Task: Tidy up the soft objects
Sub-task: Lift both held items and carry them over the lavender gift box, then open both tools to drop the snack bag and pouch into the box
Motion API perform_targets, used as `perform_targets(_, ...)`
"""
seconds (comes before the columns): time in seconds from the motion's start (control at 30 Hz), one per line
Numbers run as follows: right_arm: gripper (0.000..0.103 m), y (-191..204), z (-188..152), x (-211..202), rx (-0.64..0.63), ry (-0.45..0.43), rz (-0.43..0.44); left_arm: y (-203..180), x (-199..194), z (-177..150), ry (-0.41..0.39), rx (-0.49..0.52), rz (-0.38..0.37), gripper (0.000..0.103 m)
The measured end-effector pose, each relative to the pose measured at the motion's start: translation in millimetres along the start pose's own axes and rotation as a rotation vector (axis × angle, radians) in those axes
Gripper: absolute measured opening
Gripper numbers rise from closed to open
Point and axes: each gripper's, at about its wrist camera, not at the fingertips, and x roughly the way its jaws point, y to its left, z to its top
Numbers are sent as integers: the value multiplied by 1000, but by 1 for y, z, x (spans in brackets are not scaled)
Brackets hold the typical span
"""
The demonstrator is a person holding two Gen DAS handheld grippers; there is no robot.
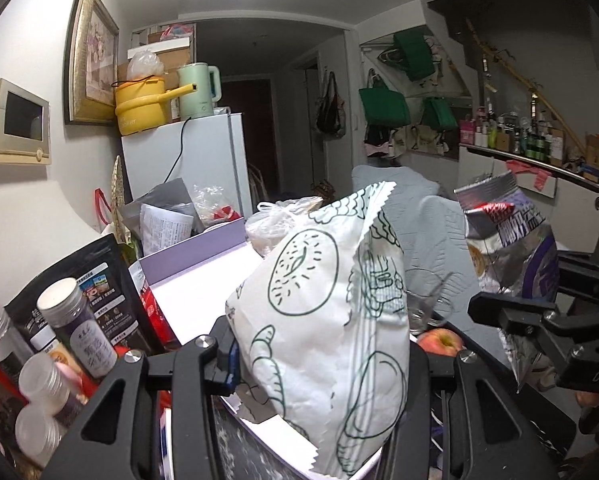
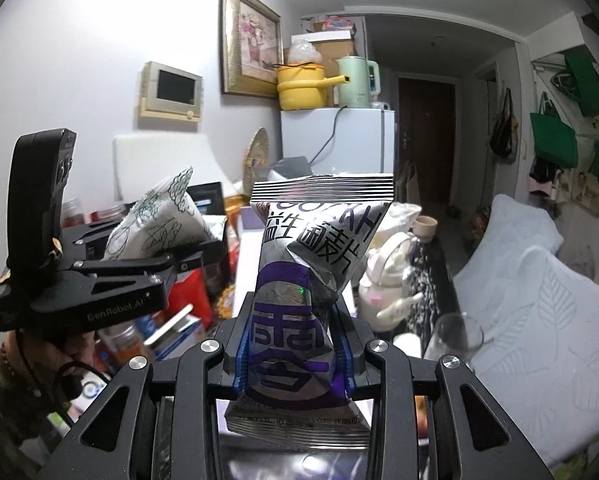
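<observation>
The left tongs (image 1: pixel 319 364) are closed on a white paper bakery bag (image 1: pixel 323 312) printed with green doughnut and pastry drawings; the bag stands upright between the pads, its serrated top edge pointing toward 12 o'clock. In the right wrist view the same bag (image 2: pixel 155 224) shows at 9 o'clock, lifted clear of the cluttered desk (image 1: pixel 203 300).

The right tongs (image 2: pixel 295 364) are clamped tight on a silver and purple snack packet (image 2: pixel 299 288), pinching its lower half so the foil creases at the waist. The packet stands upright with its striped seal at 12 o'clock. From the left wrist camera the packet (image 1: pixel 507 248) appears at 3 o'clock, held up in the air, just beside the bakery bag but apart from it.

Below, at 8 o'clock in the left view, stand jars with pale screw lids (image 1: pixel 69 320) and a black pouch (image 1: pixel 87 280). A red apple (image 1: pixel 439 340) lies at 4 o'clock beside a clear glass (image 1: pixel 423 300). A white fridge (image 1: pixel 187 160) at 11 o'clock carries a yellow pot (image 1: pixel 141 108) and a green kettle (image 1: pixel 197 92). A pale quilted cover (image 2: pixel 539 292) lies at 3 o'clock in the right view, probably over a sofa, though the fisheye edge makes that hard to judge.
</observation>
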Motion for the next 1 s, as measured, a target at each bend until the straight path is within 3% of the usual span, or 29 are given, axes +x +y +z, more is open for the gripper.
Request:
perform_targets(0.3,34,-23,14,68,24,73,3,7,65,-10,100,17,56,44)
perform_targets(1.0,34,-48,-37,203,8,278,-72,28,181,-83,357,-20,137,43)
